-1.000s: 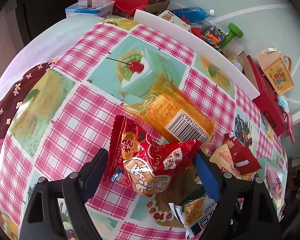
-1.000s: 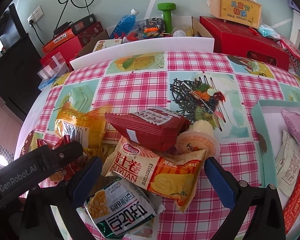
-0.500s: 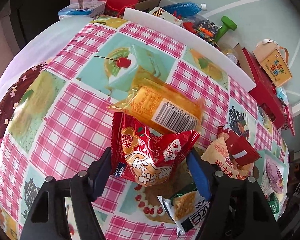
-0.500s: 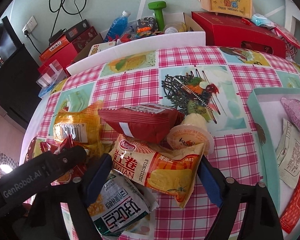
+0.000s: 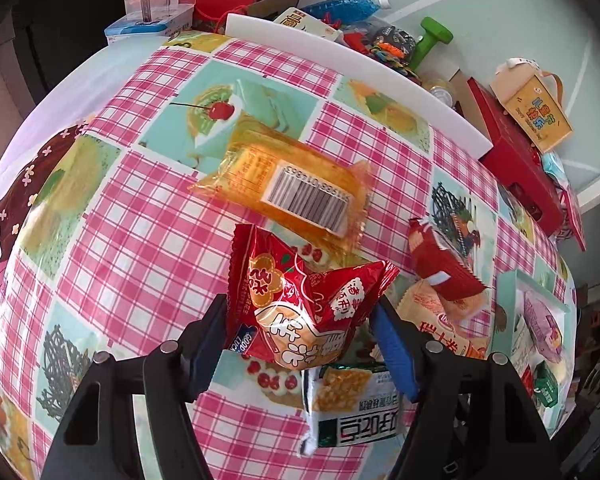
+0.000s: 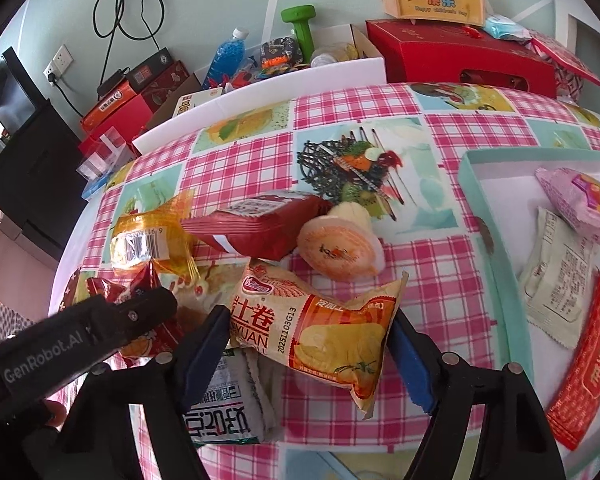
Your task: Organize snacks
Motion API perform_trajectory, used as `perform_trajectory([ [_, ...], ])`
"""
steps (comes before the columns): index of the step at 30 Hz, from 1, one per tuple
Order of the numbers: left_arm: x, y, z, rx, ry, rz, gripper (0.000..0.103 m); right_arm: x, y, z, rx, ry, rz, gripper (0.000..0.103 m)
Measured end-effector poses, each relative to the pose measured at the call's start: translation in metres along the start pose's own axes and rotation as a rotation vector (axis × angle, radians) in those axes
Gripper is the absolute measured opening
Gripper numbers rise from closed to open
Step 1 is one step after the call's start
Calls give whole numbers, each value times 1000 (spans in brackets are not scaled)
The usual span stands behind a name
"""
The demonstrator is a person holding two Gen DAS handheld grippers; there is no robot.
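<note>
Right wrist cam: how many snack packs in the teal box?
3: pink pack at the far end, cream pack in the middle, red pack nearest. The frame edge may hide more.

Pink-checked tablecloth (image 5: 140, 240), red snack packet (image 5: 300, 304), orange-yellow packet (image 6: 320, 324), teal box (image 6: 496, 272)

A lived-in home room: a table under a pink checked tablecloth (image 5: 140, 248), gift boxes (image 6: 456, 56) and a green dumbbell (image 6: 302, 28) along the wall.

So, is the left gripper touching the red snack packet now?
Touching. In the left wrist view both pads of the left gripper, whose jaws have just been closing, press on the red snack packet, which is crumpled between them.
</note>
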State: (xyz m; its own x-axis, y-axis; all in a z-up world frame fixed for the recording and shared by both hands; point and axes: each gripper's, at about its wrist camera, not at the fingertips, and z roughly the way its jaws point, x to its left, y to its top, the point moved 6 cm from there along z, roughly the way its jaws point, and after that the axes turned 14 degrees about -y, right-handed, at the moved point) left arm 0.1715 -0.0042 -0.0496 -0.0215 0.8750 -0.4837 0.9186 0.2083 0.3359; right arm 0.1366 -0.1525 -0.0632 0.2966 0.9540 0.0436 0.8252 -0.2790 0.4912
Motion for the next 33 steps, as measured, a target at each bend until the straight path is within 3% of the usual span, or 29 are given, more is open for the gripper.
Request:
perform_trajectory([
  [11,-31,-12,-6,-3,6,57,71,-41,-10,-16,6,23,60,79],
  [33,-81,-16,-31,-46,-93,133,71,-93,5,-64,-98,83,196,78],
])
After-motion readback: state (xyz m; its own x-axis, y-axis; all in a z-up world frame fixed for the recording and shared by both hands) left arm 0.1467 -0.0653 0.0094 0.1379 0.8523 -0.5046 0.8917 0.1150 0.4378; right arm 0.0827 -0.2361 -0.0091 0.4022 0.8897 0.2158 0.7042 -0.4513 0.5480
